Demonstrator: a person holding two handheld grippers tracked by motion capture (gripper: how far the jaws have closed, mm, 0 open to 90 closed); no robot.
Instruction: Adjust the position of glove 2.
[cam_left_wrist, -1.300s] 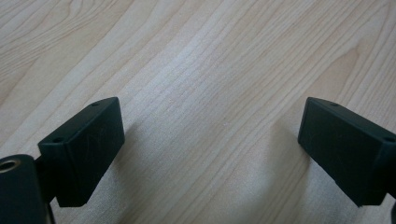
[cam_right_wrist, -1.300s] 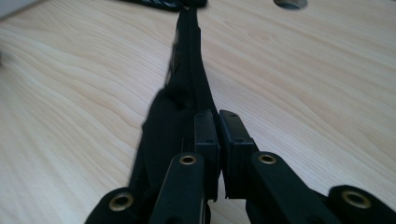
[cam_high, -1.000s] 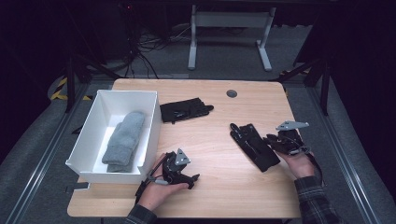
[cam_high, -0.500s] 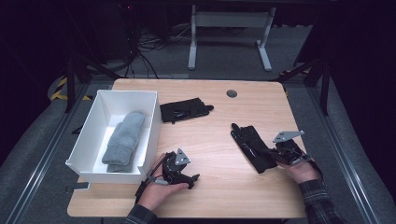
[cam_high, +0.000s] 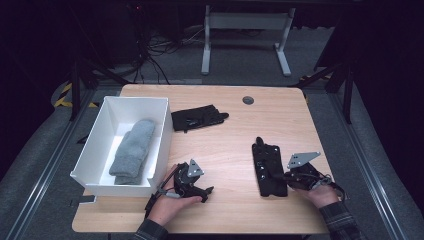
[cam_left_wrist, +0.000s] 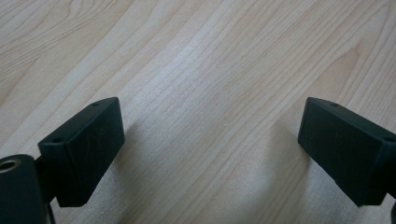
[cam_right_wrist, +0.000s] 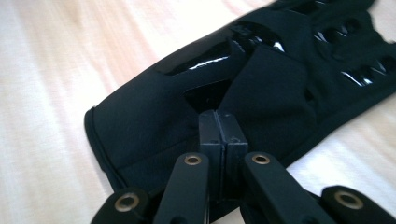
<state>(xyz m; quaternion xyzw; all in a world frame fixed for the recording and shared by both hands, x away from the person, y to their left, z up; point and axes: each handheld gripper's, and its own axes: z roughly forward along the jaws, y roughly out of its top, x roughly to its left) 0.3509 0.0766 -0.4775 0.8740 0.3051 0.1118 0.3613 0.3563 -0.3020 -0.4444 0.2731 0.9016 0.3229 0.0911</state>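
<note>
Since a second earlier the right gripper (cam_high: 286, 176) had slid toward the near edge of the tabletop (cam_high: 235, 140) and onto the cuff end of the black glove (cam_high: 268, 170); its jaws had just been closing and now met pad to pad. In the right gripper view they sat clenched together over the glove's fabric (cam_right_wrist: 261, 84); whether cloth was pinched between them could not be told. The left gripper (cam_high: 200, 192) had not shifted, resting near the front edge, jaws spread wide and released over bare wood. The glove lay flat right of centre, unmoved. Farther back, the white box (cam_high: 100, 150) at the left edge held a grey mitten (cam_high: 132, 150), and a second black glove (cam_high: 197, 117) lay just beside the box.
</note>
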